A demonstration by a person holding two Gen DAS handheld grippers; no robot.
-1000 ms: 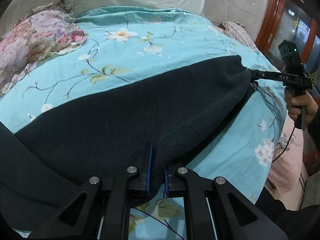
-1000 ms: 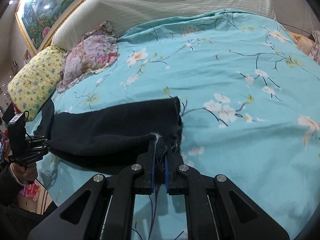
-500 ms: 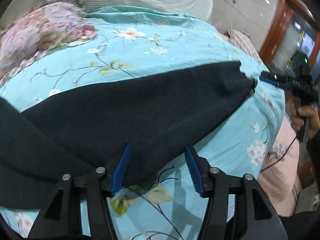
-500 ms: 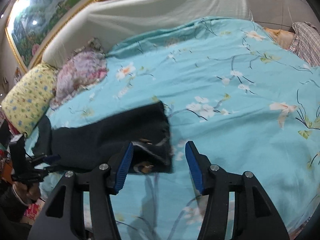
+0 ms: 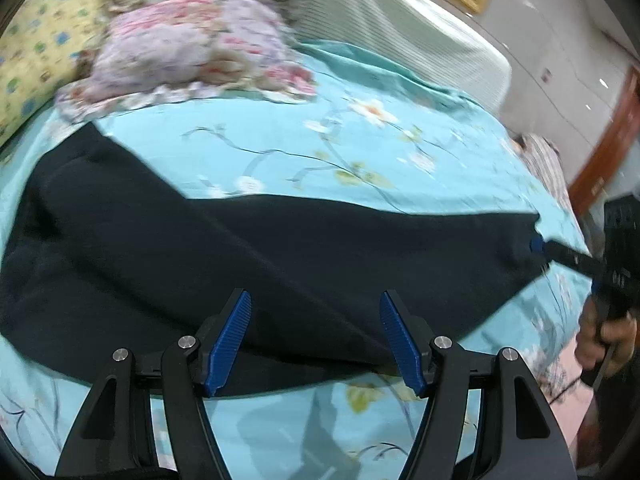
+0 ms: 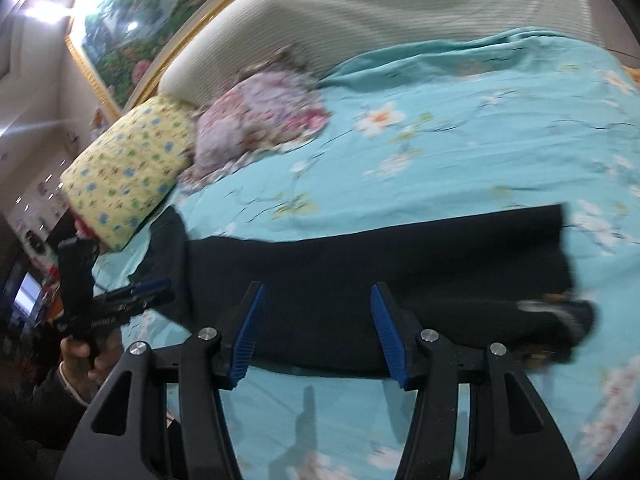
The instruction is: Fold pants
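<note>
Dark navy pants (image 5: 320,248) lie stretched out flat across the turquoise flowered bedspread (image 5: 360,152). My left gripper (image 5: 314,294) hovers over their near edge, its jaws opening, with nothing pressed between the blue pads. In the right wrist view the pants (image 6: 400,264) run from the waist by the yellow pillow to the rumpled hem (image 6: 568,312) at the right. My right gripper (image 6: 318,287) stands open above the middle of their near edge, holding nothing. Each view shows the other gripper at a pants end: the right gripper (image 5: 538,246) by the hem, the left gripper (image 6: 152,286) by the waist.
A pink flowered pillow (image 5: 192,48) and a yellow patterned pillow (image 6: 128,176) lie against the white padded headboard (image 6: 380,12). A gold-framed painting (image 6: 132,36) hangs above. A person's hand (image 5: 604,336) holds the right gripper's handle. A wooden door frame (image 5: 600,160) stands at the right.
Both grippers were shut on the pants' near edge and have opened and let go. Both have drawn back and up, and the pants now lie flat on the bed.
</note>
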